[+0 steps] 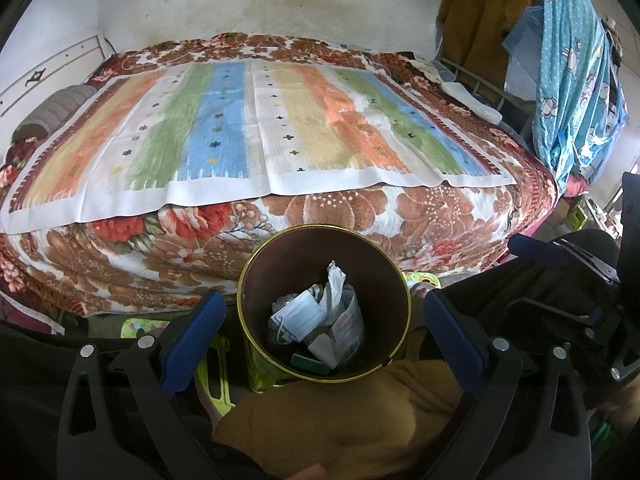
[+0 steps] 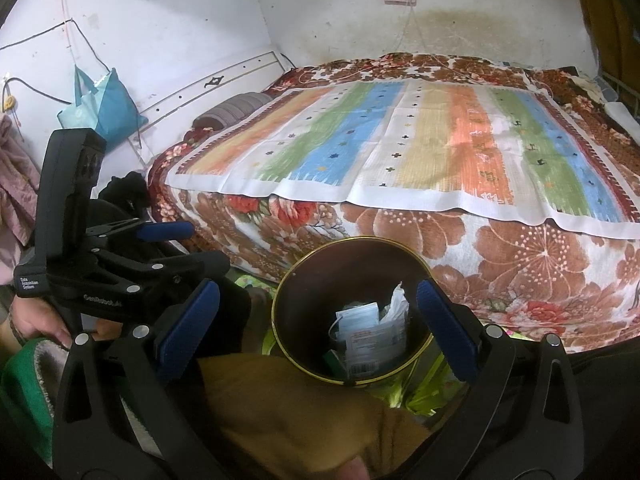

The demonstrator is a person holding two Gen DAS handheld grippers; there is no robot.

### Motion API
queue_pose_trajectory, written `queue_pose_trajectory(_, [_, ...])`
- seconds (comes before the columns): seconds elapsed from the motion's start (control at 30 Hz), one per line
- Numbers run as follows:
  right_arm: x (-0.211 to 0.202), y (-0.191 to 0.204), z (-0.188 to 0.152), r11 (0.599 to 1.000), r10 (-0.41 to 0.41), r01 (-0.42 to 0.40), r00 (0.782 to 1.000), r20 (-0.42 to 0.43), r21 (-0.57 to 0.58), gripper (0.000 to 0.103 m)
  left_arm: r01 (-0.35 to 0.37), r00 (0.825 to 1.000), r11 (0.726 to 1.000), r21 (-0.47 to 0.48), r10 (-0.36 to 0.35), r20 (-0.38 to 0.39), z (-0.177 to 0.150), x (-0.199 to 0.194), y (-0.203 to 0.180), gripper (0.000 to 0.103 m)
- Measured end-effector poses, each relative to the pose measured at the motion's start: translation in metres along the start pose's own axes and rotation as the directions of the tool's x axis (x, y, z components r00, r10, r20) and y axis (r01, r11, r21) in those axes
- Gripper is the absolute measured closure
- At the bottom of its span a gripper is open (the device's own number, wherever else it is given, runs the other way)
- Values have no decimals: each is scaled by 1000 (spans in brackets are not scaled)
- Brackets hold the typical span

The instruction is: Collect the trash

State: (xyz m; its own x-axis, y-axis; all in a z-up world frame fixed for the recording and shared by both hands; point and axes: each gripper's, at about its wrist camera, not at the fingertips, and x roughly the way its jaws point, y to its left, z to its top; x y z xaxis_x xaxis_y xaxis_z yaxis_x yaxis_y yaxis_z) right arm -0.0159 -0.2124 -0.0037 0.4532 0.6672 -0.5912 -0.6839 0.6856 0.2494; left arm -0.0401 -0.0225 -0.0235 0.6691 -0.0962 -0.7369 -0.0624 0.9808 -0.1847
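Trash bin, dark, gold-rimmed, upright on floor just beside bed, holding face mask, white crumpled wrapper, printed packet, small green piece. From left in left wrist view: left gripper spread wide, nothing held, blue pads either side of bin; striped cloth flat over floral blanket; right gripper at far right edge, opening hard to tell there. In right wrist view: left gripper at left, hand on grip; right gripper wide apart, nothing held, over bin. Mustard fabric below bin.
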Motion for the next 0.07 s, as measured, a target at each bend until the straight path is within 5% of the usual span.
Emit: queue_pose_trajectory(0.07, [0,-1,0,1000,0,0,1000,-1,0,9,-1,1000,1000,-1,1,-3,1,0,1,6])
